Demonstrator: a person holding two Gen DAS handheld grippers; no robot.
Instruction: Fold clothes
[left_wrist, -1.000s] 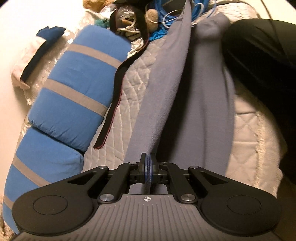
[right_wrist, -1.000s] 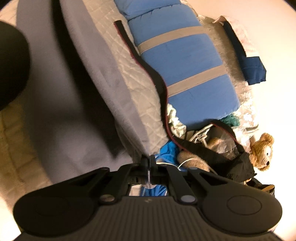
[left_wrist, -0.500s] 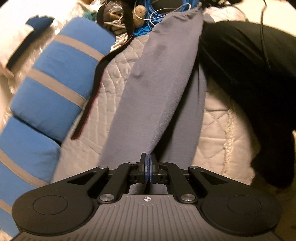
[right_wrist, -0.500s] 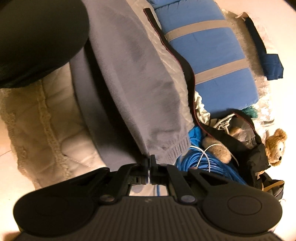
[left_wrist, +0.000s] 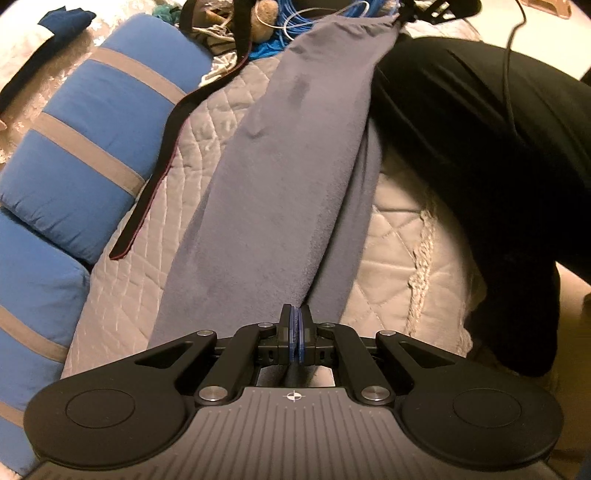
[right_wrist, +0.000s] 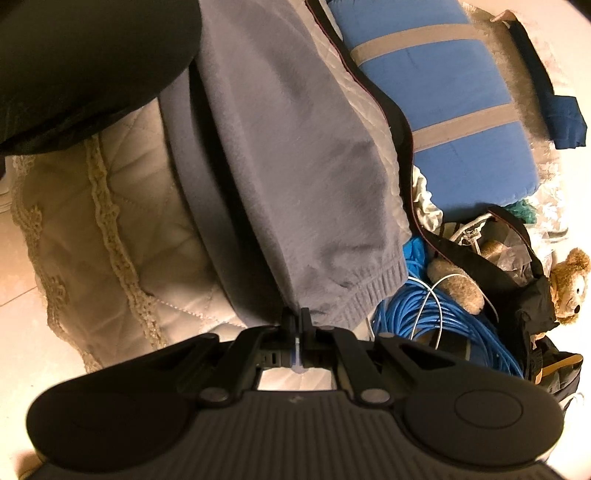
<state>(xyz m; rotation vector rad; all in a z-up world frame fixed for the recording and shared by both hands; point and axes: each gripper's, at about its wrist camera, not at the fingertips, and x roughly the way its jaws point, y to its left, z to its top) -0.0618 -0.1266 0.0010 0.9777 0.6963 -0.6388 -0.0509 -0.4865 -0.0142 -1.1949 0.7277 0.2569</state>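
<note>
A long grey fleece garment (left_wrist: 280, 177) is stretched over a quilted bed cover (left_wrist: 207, 140) between my two grippers. My left gripper (left_wrist: 296, 317) is shut on one end of it. My right gripper (right_wrist: 295, 317) is shut on the other end, at the ribbed cuff (right_wrist: 369, 291). In the right wrist view the grey garment (right_wrist: 288, 147) is doubled lengthwise, with a darker layer underneath. The right gripper shows at the far end in the left wrist view (left_wrist: 402, 14).
A blue pillow with grey stripes (left_wrist: 96, 133) lies left of the garment, with a black strap (left_wrist: 162, 155) beside it. A person in black (left_wrist: 480, 147) is on the right. A blue cable coil (right_wrist: 443, 314), a black bag (right_wrist: 495, 266) and a teddy bear (right_wrist: 569, 288) lie beyond the cuff.
Both grippers have kept hold and pulled the garment across the bed toward the person. The garment now lies flatter and wider, with its cuff in view.
</note>
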